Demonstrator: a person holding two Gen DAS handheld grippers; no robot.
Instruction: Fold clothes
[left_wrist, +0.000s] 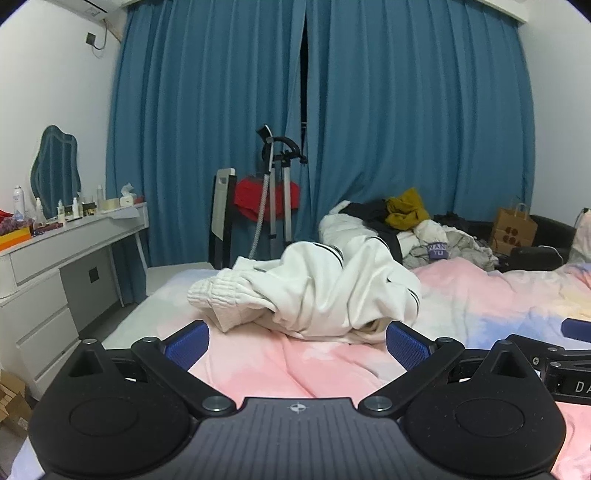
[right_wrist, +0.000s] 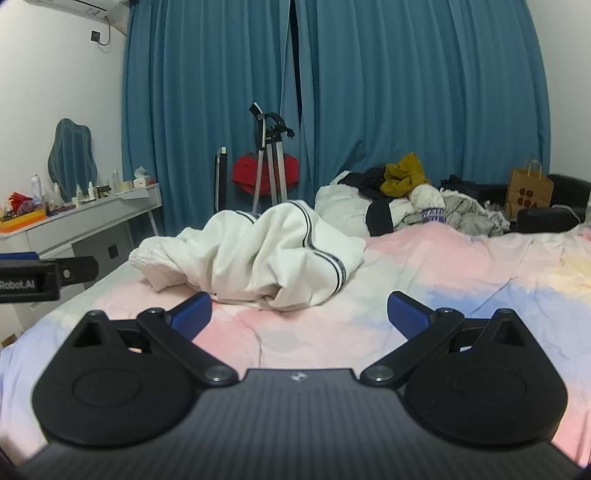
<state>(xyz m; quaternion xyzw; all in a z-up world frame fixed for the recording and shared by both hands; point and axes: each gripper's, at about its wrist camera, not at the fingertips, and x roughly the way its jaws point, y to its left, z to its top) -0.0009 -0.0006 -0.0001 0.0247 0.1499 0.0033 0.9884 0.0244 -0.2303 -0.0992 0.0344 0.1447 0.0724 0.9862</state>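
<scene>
A crumpled white garment (left_wrist: 314, 291) with thin dark stripes and ribbed cuffs lies bunched on the pastel pink bedsheet (left_wrist: 295, 369). My left gripper (left_wrist: 297, 341) hovers just in front of it, open, its blue pads wide apart with nothing between them. In the right wrist view the same white garment (right_wrist: 258, 254) lies ahead and slightly left. My right gripper (right_wrist: 299, 312) is open as well and holds nothing, a short way before the garment's near edge. Part of the right gripper (left_wrist: 569, 350) shows at the left view's right edge.
A heap of other clothes (left_wrist: 406, 225), white, black, mustard and grey, sits at the bed's far side. A brown paper bag (left_wrist: 513, 229) stands at the back right. A white dressing table (left_wrist: 66, 236) with bottles lines the left wall. A garment steamer (left_wrist: 275, 192) stands before blue curtains.
</scene>
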